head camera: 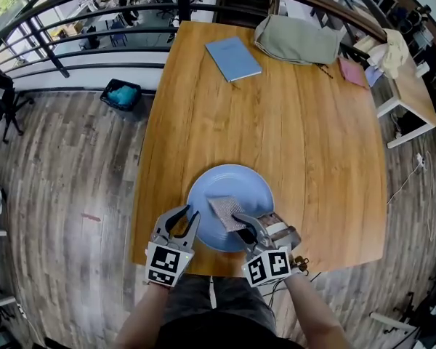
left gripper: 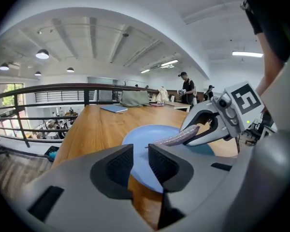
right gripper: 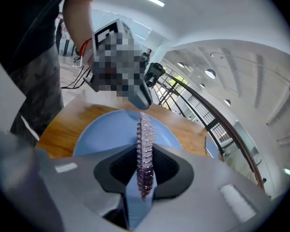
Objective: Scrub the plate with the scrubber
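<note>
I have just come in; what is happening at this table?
A person stands at a wooden table with tongs in each hand. The right tongs are shut on a flat greyish scrubber pad, held over a round light-blue plate. The left tongs are open and empty at the plate's left rim. Whether the pad touches the plate, I cannot tell.

light: bright, daylight coming in at 9 o'clock, ceiling lamps [left gripper: 42, 54] glowing at 10 | shadows: falling soft | edges: fisheye bending everything, corners going black | focus: close foreground looking kinda soft
</note>
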Tool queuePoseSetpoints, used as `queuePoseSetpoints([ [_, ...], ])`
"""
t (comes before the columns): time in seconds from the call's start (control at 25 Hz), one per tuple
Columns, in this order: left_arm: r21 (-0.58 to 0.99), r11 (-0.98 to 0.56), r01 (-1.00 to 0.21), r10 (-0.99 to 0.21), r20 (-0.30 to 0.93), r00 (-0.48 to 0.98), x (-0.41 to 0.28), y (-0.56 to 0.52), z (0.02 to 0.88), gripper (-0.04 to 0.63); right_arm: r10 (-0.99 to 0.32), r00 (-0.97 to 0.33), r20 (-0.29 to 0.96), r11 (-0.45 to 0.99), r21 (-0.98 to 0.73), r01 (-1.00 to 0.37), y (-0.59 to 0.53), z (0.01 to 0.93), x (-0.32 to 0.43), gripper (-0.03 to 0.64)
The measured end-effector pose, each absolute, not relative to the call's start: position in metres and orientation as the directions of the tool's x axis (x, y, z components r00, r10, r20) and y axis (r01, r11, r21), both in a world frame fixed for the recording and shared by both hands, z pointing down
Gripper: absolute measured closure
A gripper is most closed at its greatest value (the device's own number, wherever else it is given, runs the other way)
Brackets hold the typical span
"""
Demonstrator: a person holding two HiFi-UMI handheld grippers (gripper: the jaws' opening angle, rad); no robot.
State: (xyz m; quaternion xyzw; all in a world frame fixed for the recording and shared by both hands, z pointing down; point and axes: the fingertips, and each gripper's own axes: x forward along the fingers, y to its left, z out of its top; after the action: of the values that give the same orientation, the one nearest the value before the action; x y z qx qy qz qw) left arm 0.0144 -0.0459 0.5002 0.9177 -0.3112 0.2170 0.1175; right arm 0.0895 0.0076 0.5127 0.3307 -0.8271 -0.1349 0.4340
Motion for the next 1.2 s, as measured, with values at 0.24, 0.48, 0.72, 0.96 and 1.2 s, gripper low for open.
queuePoseSetpoints([
  [0.24,0.194,-0.725,-0.661,-0.450,0.593,0.668,0.003,-0.058,0.533,0.480,-0.587,-0.380,0.715,0.806,0.561,-0.188,0.005,0.533,0.087,0.534],
  [0.48,0.235,-0.696,-0.678,-0.390,0.670,0.632,-0.005,-0.053,0.544,0.480,-0.522,-0.329,0.787,0.829,0.559,0.021,0.009,0.552,0.088,0.534],
  [0.72,0.304,-0.652,-0.695,-0.353,0.689,0.633,-0.001,-0.054,0.547,0.531,-0.430,-0.321,0.844,0.832,0.508,0.220,0.018,0.564,0.077,0.534],
  [0.96,0.306,-0.629,-0.714,-0.362,0.698,0.618,-0.001,-0.058,0.548,0.545,-0.418,-0.305,0.856,0.788,0.508,0.347,0.001,0.568,0.064,0.534],
  [1.2,0.307,-0.624,-0.719,-0.357,0.707,0.611,0.001,-0.059,0.548,0.549,-0.428,-0.249,0.869,0.826,0.488,0.281,-0.022,0.571,0.081,0.532],
])
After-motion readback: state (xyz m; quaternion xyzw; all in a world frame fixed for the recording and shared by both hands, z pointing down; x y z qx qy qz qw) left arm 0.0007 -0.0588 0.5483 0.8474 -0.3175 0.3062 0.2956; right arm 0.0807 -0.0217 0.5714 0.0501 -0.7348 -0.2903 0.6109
